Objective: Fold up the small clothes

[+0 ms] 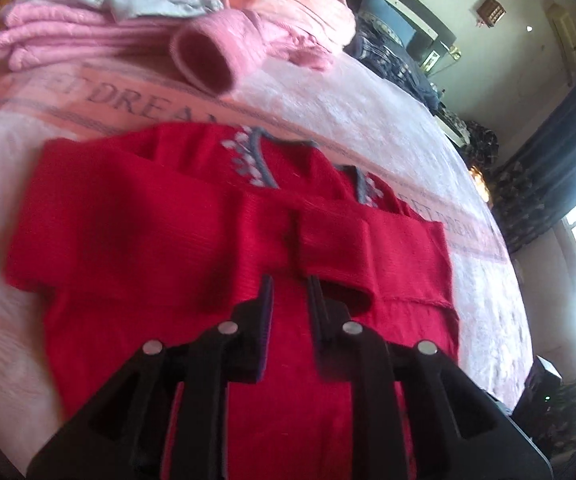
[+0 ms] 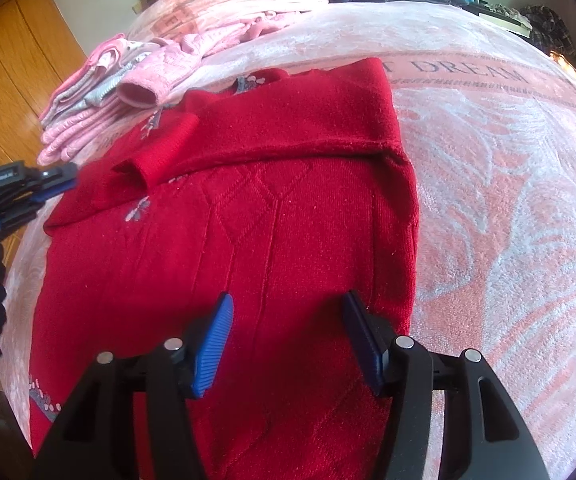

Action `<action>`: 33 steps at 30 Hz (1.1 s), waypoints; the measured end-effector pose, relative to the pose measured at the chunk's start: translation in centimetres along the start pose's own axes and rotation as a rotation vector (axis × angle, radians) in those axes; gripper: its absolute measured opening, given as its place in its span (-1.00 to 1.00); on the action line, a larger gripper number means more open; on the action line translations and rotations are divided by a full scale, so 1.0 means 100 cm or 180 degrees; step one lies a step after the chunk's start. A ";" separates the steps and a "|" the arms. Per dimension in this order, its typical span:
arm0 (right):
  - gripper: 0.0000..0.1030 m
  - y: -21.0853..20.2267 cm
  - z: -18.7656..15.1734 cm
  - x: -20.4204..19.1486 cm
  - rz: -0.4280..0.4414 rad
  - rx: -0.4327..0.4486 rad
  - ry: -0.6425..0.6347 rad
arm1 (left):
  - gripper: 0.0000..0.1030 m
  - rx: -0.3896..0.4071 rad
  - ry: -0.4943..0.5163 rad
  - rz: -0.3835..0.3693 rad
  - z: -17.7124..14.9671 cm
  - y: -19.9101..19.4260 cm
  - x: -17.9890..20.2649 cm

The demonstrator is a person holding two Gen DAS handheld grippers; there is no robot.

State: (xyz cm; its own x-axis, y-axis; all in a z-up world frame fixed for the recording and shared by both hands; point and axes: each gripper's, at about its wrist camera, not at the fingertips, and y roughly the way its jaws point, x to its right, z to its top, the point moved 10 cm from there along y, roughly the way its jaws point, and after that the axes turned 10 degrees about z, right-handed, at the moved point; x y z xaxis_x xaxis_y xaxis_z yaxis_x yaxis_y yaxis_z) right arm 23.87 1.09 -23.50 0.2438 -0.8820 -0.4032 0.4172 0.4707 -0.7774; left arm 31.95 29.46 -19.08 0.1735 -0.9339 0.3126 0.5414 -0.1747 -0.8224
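My right gripper (image 2: pixel 288 336) sits with its jaws spread wide and nothing between them, the blue pads (image 2: pixel 215 344) hovering over the lower body of the red sweater (image 2: pixel 271 220). I cannot tell if the tips touch the knit. My left gripper (image 1: pixel 290 298) has its jaws closer together, a narrow gap showing, and I see no cloth pinched in it; its tips lie just at the edge of a folded-in sleeve (image 1: pixel 336 252).

The sweater lies flat on the pink blanket (image 2: pixel 488 200), directly ahead of both grippers. Its long axis runs away from my right gripper: hem nearest me, collar (image 1: pixel 259 160) farthest. Both sleeves are already crossed over the chest, forming a band across the width.

So I judge the next fold runs along that long axis, hem carried up toward the collar. The right gripper is the nearer one to the hem and its right corner; in the right wrist view the left gripper (image 2: pixel 23 188) is off at the sweater's left edge, up by the sleeves. I would want both down at the hem corners before lifting, or the knit will sag in the middle.

Beyond the collar, a stack of folded pink clothes (image 1: pixel 87 28) lies near, with a loose pink cuff (image 1: pixel 207 56) pointing this way.
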 end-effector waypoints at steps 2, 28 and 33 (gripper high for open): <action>0.12 0.000 0.001 -0.001 -0.0016 -0.0004 0.0022 | -0.62 -0.0008 -0.0061 0.0186 0.011 0.004 -0.029; -0.56 0.117 0.114 -0.108 0.0449 -0.0807 0.0309 | -0.36 0.0074 -0.0171 0.0317 0.017 -0.027 -0.137; -0.85 0.097 0.127 -0.108 0.0464 -0.0618 0.0178 | -0.36 0.0068 -0.0242 0.0313 0.017 -0.023 -0.141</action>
State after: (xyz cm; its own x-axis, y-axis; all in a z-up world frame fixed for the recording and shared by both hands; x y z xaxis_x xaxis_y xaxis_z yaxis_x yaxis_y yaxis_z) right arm 36.42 15.41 -20.52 0.2380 -0.8075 -0.5398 0.2036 0.5849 -0.7852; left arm 29.64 43.58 -20.75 0.2881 -0.9198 0.2665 0.5359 -0.0759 -0.8409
